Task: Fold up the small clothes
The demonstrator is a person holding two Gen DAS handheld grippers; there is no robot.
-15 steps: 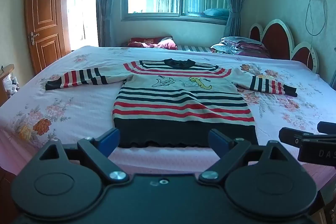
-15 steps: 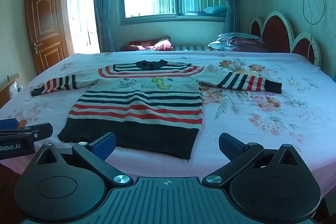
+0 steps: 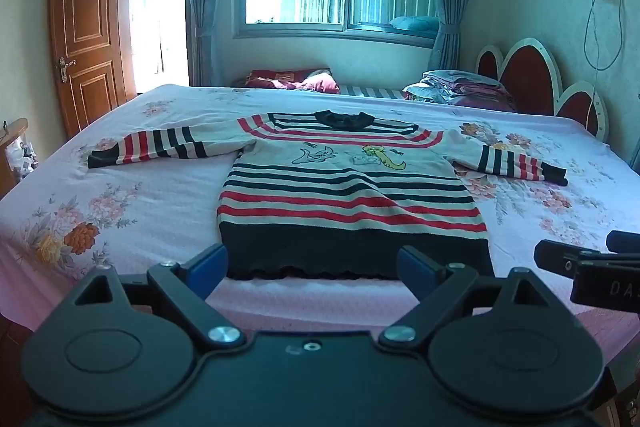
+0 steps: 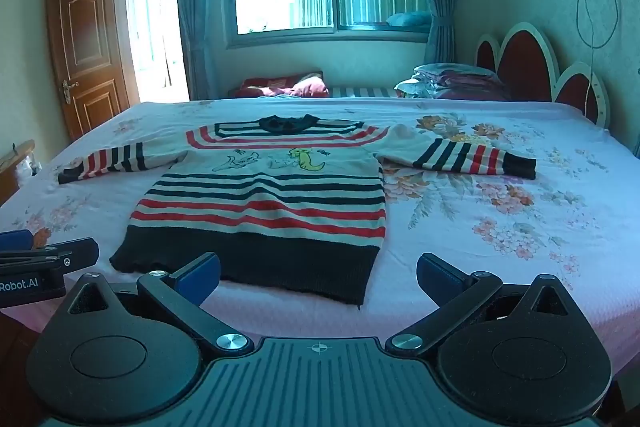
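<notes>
A small striped sweater [image 3: 348, 195] lies flat, face up, on the bed, sleeves spread left and right, dark hem toward me. It also shows in the right wrist view [image 4: 264, 203]. My left gripper [image 3: 314, 267] is open and empty, just short of the hem's middle. My right gripper [image 4: 318, 277] is open and empty, near the hem's right corner. Each gripper shows at the edge of the other's view: the right gripper [image 3: 592, 267] and the left gripper [image 4: 44, 261].
The bed has a pink floral sheet [image 3: 120, 203]. Folded bedding [image 3: 460, 87] and a red headboard [image 3: 532, 79] stand at the far right. A red pillow [image 3: 292, 79] lies at the back. A wooden door [image 3: 86, 39] is at left.
Both grippers have lifted slightly; the sweater sits a little lower in both views. The sweater has not moved.
</notes>
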